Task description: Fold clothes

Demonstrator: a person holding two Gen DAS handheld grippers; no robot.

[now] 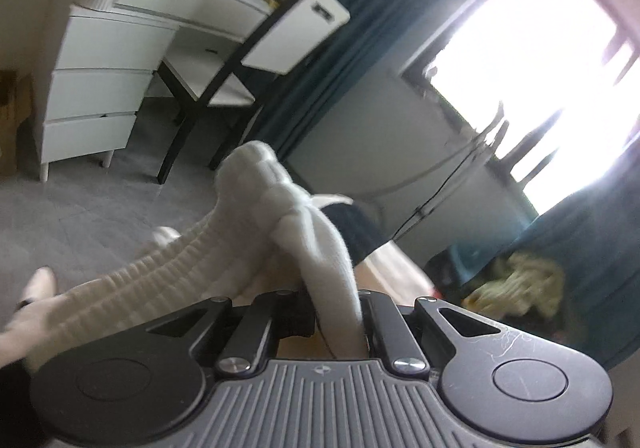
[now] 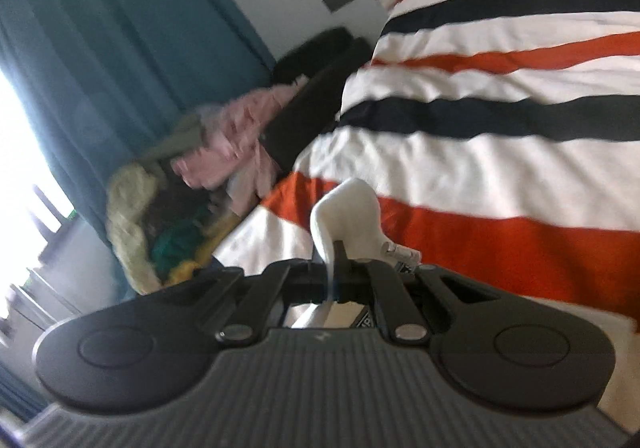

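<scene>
A white sock [image 1: 280, 216] is clenched in the left gripper [image 1: 340, 312], bunched at centre frame. White cloth [image 2: 352, 216] is pinched by the right gripper [image 2: 334, 268], low centre, before a striped duvet [image 2: 500, 152].

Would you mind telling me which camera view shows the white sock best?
The left wrist view: the white sock rises from the left gripper and drapes leftward, showing its ribbed cuff. The right wrist view shows only a small white fold pinched in the right gripper, above the striped bedding.
</scene>
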